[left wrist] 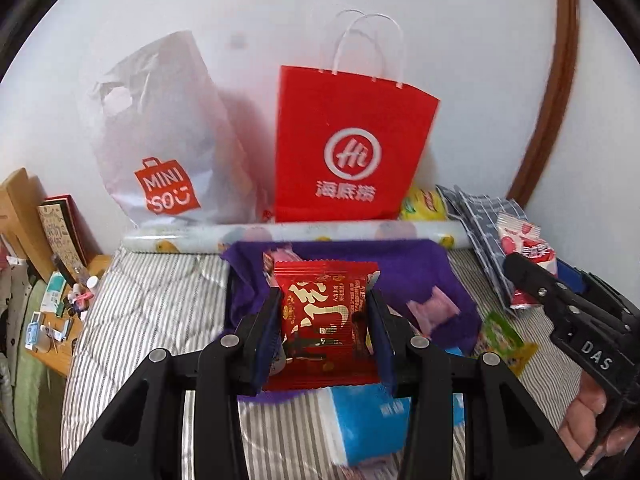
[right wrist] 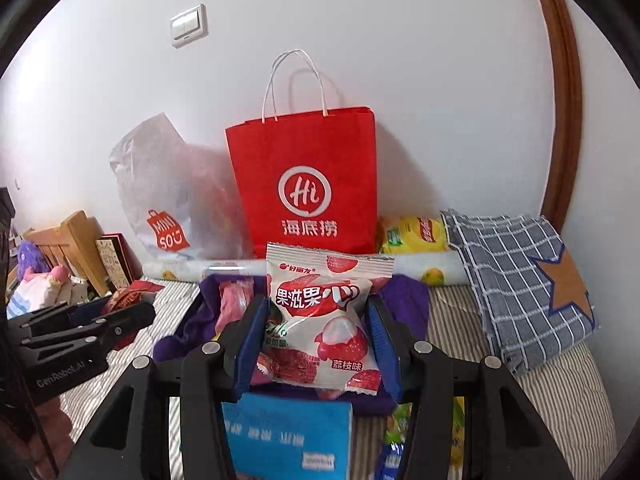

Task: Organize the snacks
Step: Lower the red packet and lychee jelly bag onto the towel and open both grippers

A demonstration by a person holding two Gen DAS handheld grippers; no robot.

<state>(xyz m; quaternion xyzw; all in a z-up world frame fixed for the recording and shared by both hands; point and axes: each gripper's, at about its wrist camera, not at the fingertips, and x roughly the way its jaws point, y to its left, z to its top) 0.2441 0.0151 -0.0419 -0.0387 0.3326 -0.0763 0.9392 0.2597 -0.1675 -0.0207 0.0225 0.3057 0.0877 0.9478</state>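
In the left wrist view, the left gripper (left wrist: 325, 320) is clamped on a red snack packet (left wrist: 326, 312), held upright between its pads; just beyond it lies a purple cloth (left wrist: 424, 276) with a pink packet (left wrist: 432, 307) on it; farther ahead a red paper bag (left wrist: 348, 148) stands at the wall. In the right wrist view, the right gripper (right wrist: 316, 340) grips a white lychee snack packet (right wrist: 320, 328) between its blue pads (right wrist: 250, 344); below it lies a blue tissue pack (right wrist: 288, 436); to its right rests a checked cloth (right wrist: 516, 280).
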